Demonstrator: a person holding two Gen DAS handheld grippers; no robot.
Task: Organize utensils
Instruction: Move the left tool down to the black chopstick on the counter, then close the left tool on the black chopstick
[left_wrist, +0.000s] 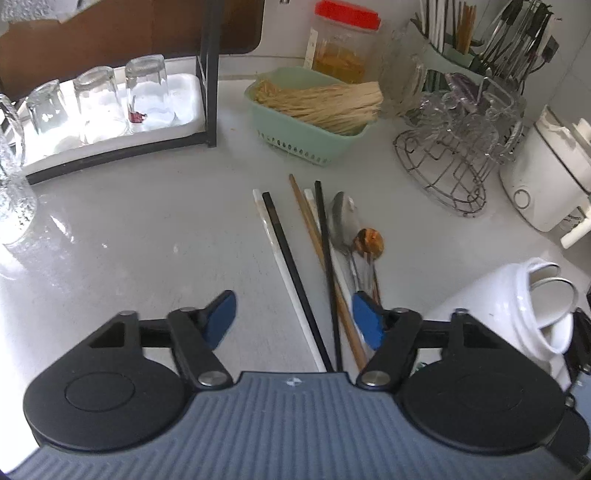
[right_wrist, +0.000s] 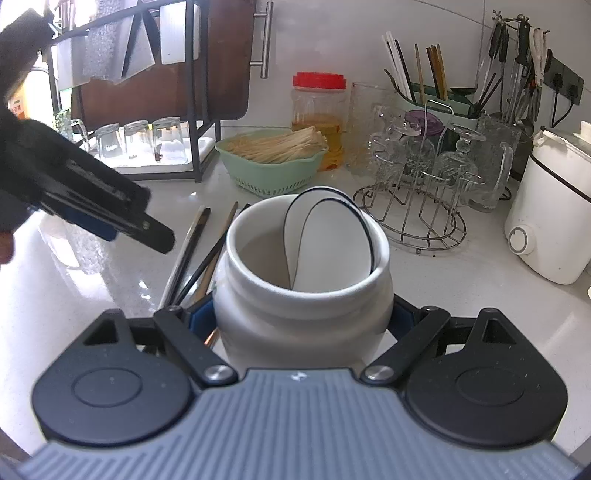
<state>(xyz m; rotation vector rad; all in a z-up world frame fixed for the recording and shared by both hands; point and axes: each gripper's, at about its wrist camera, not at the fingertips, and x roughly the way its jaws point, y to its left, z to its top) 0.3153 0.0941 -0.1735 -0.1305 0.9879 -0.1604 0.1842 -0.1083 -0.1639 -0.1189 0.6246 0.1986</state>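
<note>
Holding the white ceramic jar (right_wrist: 303, 291) in my right hand-held gripper (right_wrist: 301, 325), I see its blue pads pressed against the jar's two sides, so the grip is firm; two white spoons with dark rims (right_wrist: 328, 240) stand inside it. My left hand-held gripper (left_wrist: 293, 317) hangs over the pale worktop (left_wrist: 147, 229) with its jaws apart and nothing pressed between the pads, the near ends of the loose utensils lying in the gap below. Those utensils sit in a small heap near the middle of the worktop: a white chopstick (left_wrist: 284, 280) touching a black chopstick (left_wrist: 291, 273), a brown wooden chopstick (left_wrist: 314, 240), another black one (left_wrist: 327, 258), a metal spoon (left_wrist: 343, 218) and a small brown spoon (left_wrist: 369, 242). The jar stands just beside this heap. Toward the back edge are a green basket of pale sticks (left_wrist: 314, 110), a red-lidded jar (left_wrist: 345, 44), a wire rack of glasses (left_wrist: 454, 147) and a tray of upturned glasses (left_wrist: 99, 107).
</note>
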